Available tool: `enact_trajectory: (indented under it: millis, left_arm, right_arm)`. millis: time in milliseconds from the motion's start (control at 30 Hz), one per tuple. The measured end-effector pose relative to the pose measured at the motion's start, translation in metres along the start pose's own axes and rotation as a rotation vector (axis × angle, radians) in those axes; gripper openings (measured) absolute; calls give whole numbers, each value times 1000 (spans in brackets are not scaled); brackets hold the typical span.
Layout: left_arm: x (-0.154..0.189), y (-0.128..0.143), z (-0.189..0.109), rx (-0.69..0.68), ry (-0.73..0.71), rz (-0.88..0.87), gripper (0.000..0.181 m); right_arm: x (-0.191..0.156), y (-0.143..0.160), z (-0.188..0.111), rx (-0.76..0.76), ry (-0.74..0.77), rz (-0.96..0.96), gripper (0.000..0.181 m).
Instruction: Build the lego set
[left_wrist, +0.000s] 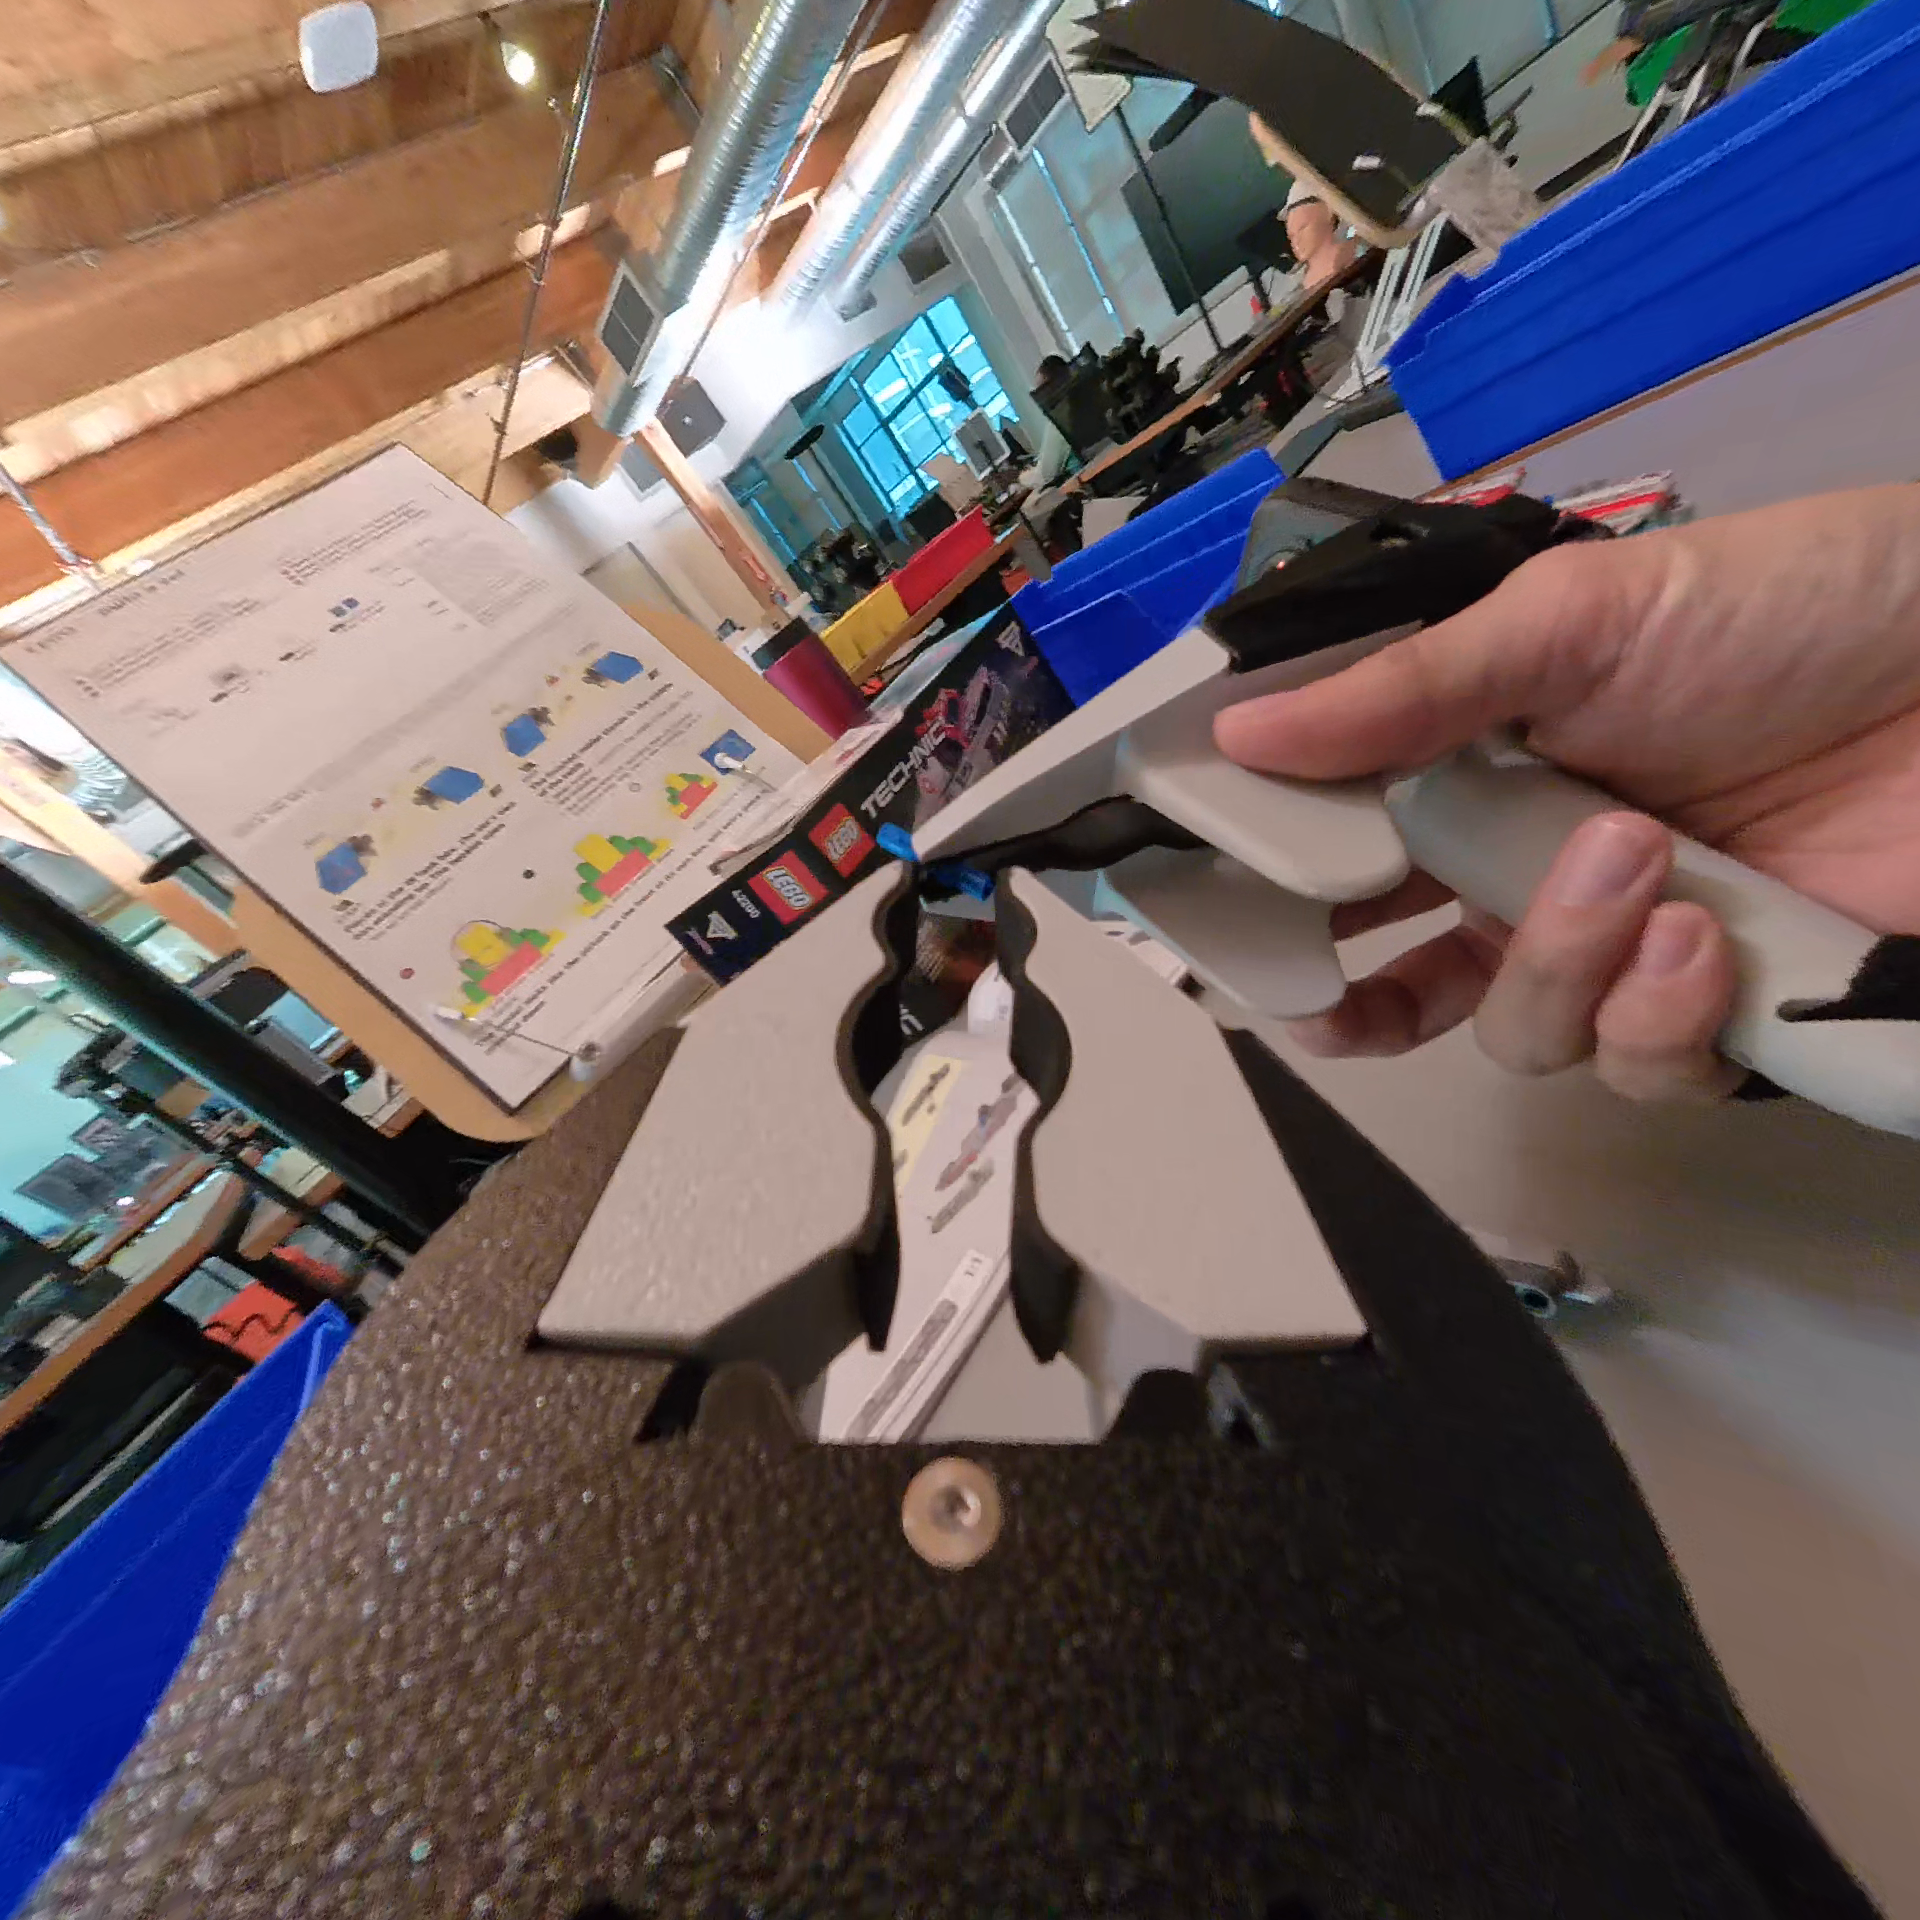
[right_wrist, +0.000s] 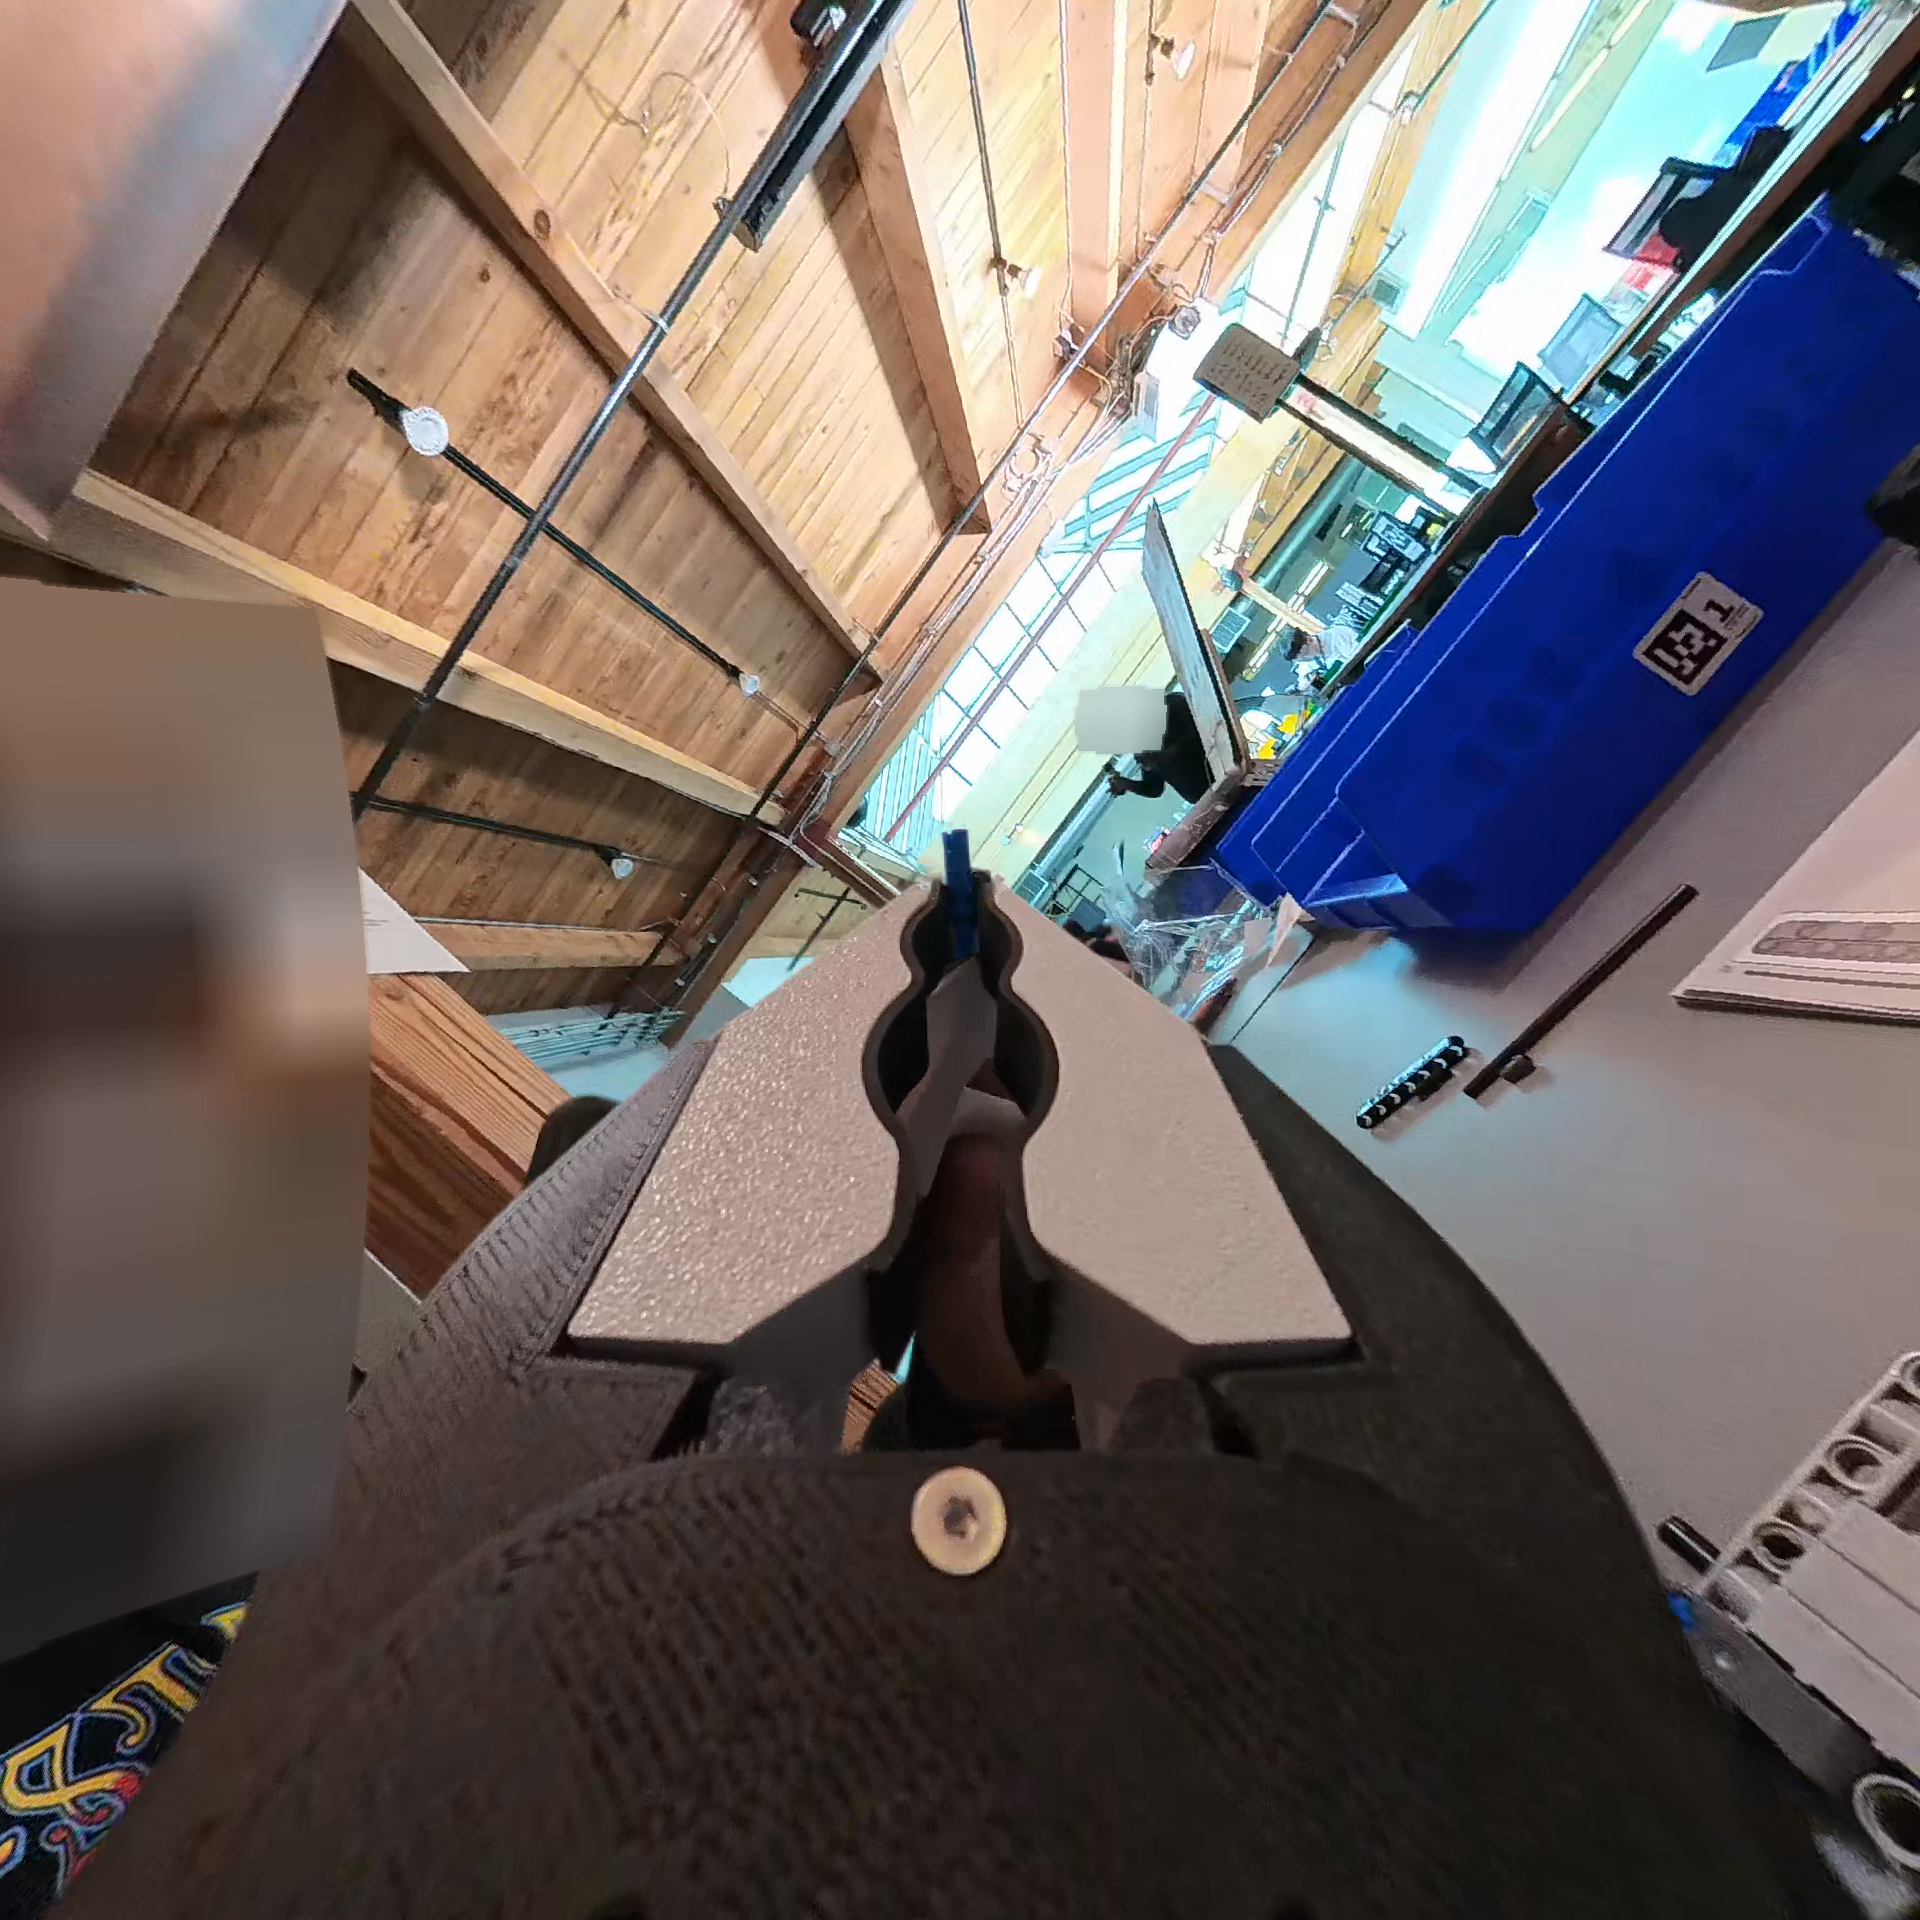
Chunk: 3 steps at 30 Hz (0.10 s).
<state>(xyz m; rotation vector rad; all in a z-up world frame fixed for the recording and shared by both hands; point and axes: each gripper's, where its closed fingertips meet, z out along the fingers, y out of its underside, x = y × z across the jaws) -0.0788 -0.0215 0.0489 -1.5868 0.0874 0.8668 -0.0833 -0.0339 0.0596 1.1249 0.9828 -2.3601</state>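
One blue pin (right_wrist: 960, 896) upright in R gripper (right_wrist: 964, 914)

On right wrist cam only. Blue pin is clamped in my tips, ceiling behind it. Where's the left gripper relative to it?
Observer: The left gripper meets the right gripper tip to tip, right at the blue pin.
Operator: Is left gripping the pin too?
Observer: Cannot tell. Its jaws stand apart, with the pin at their mouth.
Operator: What's behind the tips?
Observer: The set's dark box lies just beyond them on the table.
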Motion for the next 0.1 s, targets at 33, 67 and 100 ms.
enact_trajectory:
  millis: [33,67,100]
  left_arm:
    - [0,-1,0,11,2,-9,11]
    - [0,-1,0,16,-2,-13,11]
    - [0,0,0,11,-4,-19,11]
  right_arm:
    - [0,1,0,-2,-2,4,4]
    - [-1,1,-1,2,-8,14,4]
    - [-1,1,0,10,-11,18,4]
